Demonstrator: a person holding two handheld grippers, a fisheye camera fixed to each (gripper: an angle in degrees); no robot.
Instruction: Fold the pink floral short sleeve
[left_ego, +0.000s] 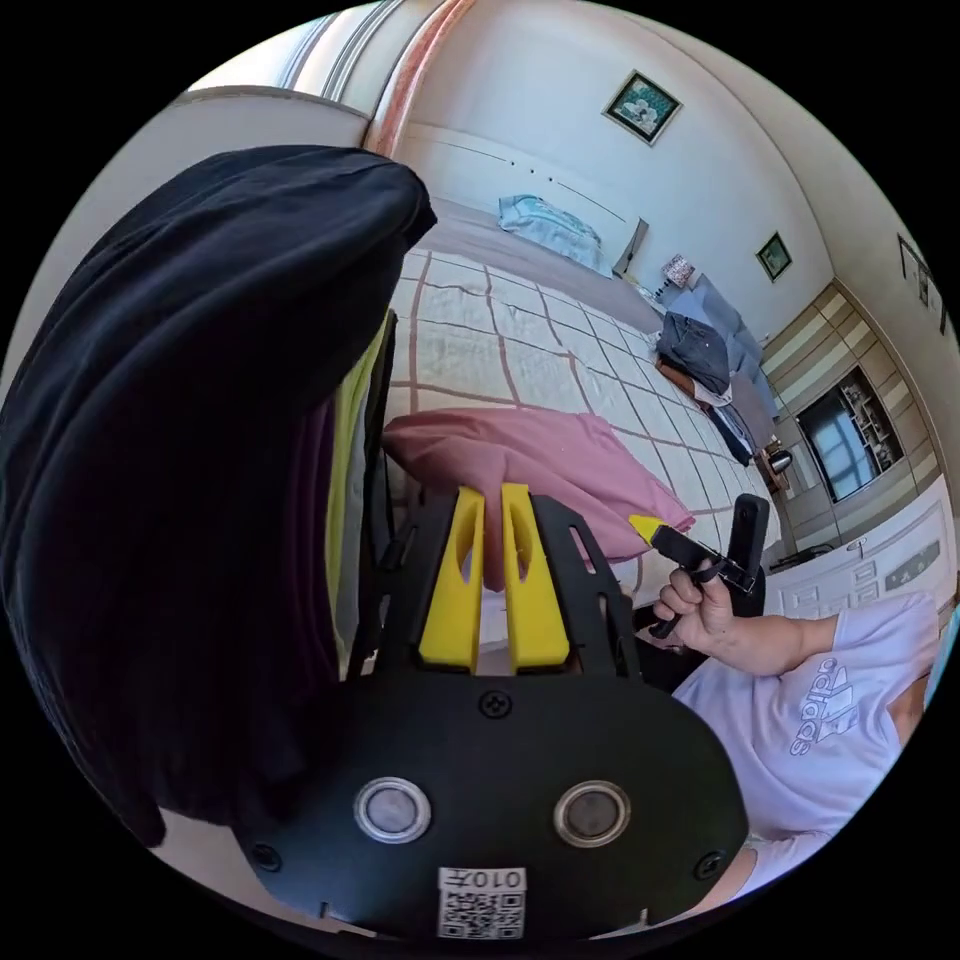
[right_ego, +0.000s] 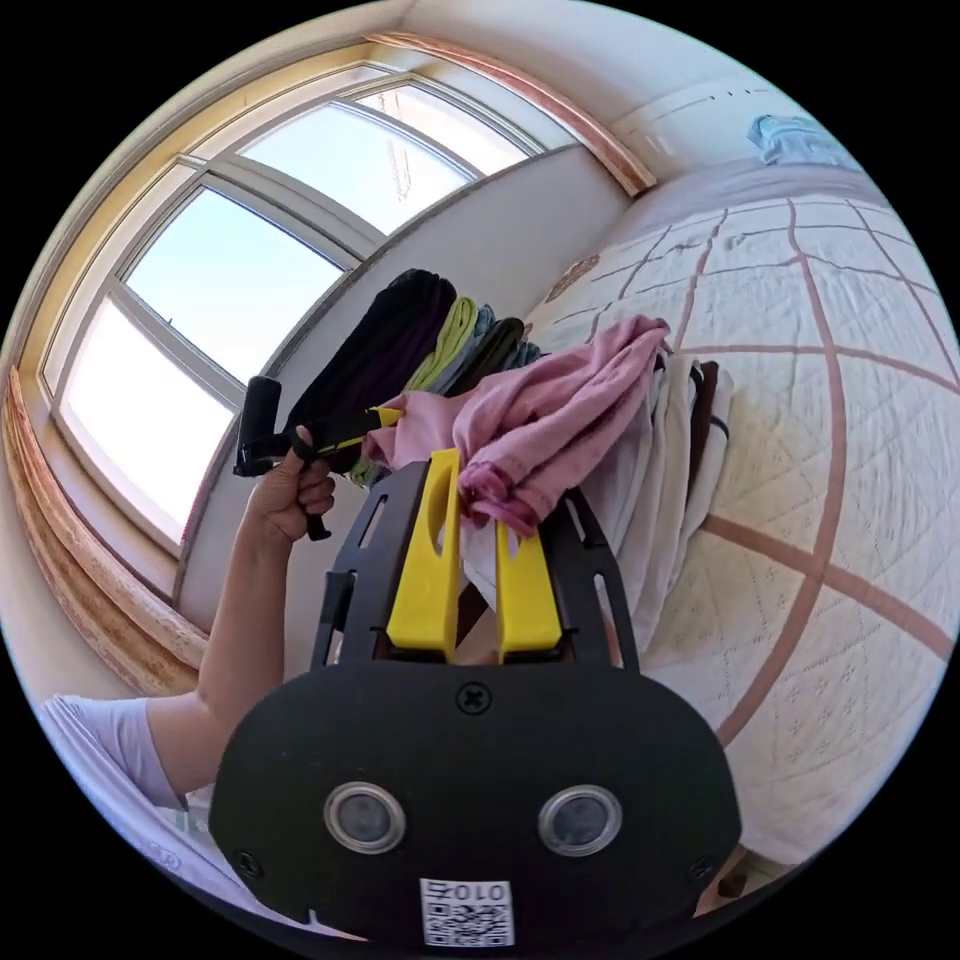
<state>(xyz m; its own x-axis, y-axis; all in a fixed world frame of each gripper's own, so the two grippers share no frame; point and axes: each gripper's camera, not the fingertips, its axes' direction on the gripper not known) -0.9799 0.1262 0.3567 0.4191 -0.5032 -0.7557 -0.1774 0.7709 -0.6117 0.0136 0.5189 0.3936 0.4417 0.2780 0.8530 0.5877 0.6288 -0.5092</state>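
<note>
The pink short sleeve (left_ego: 560, 460) hangs stretched between both grippers above the bed. My left gripper (left_ego: 493, 497) is shut on one end of it, with pink cloth pinched between the yellow jaws. In the same view the right gripper (left_ego: 660, 532) holds the far end, held in a person's hand (left_ego: 700, 605). In the right gripper view the pink short sleeve (right_ego: 565, 405) is bunched and drapes over my right gripper (right_ego: 478, 478), whose jaws are shut on its hem. The left gripper (right_ego: 380, 415) grips the other end beside a hand (right_ego: 290, 490).
A stack of dark, green and grey clothes (right_ego: 440, 340) stands by the wall under the window; its black cloth (left_ego: 180, 450) looms close at left. White and brown garments (right_ego: 665, 450) lie on the quilted bed (right_ego: 850, 500). More clothes (left_ego: 700, 350) sit at the far bed edge.
</note>
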